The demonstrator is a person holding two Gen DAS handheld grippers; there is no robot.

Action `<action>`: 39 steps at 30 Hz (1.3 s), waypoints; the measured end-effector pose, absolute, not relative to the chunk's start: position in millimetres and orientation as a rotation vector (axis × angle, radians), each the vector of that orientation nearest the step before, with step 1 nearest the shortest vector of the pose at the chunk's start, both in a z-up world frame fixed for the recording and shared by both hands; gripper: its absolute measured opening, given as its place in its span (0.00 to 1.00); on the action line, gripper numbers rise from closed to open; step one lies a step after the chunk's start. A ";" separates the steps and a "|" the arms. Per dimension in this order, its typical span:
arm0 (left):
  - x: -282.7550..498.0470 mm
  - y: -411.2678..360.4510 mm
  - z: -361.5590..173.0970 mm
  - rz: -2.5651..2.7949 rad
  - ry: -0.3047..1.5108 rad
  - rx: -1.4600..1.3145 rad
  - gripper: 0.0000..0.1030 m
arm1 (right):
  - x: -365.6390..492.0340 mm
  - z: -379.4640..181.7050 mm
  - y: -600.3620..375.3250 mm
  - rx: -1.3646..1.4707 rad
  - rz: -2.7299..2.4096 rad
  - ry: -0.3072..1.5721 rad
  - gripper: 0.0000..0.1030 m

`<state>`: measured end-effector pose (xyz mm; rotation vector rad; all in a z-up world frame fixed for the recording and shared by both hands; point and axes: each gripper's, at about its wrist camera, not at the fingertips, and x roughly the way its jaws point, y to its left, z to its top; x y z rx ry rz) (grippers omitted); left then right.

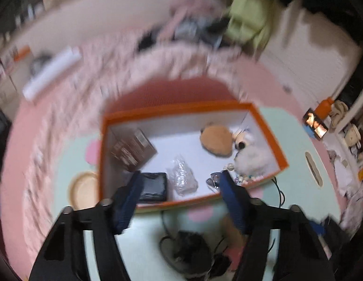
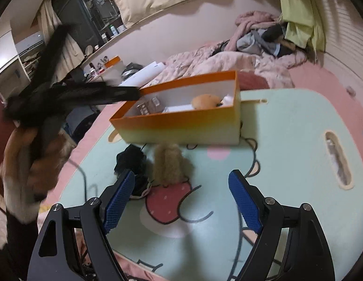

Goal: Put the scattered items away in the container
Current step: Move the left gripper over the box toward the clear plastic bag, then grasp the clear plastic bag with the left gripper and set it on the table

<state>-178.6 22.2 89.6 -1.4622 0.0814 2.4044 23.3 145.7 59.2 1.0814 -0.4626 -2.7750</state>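
Two items, fluffy tan toy and black bundle, lie outside one orange box.

Blurred view down into orange box, left gripper fingers apart and empty, black pouch, brown carton inside

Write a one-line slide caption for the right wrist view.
Open right tool hovers over a tan furry item and black bundle on the mat, before the orange box.
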 end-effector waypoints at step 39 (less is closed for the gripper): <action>-55.1 -66.0 43.2 2.508 -0.106 -1.139 0.21 | 34.1 25.3 151.3 1.202 -2.851 -0.389 0.80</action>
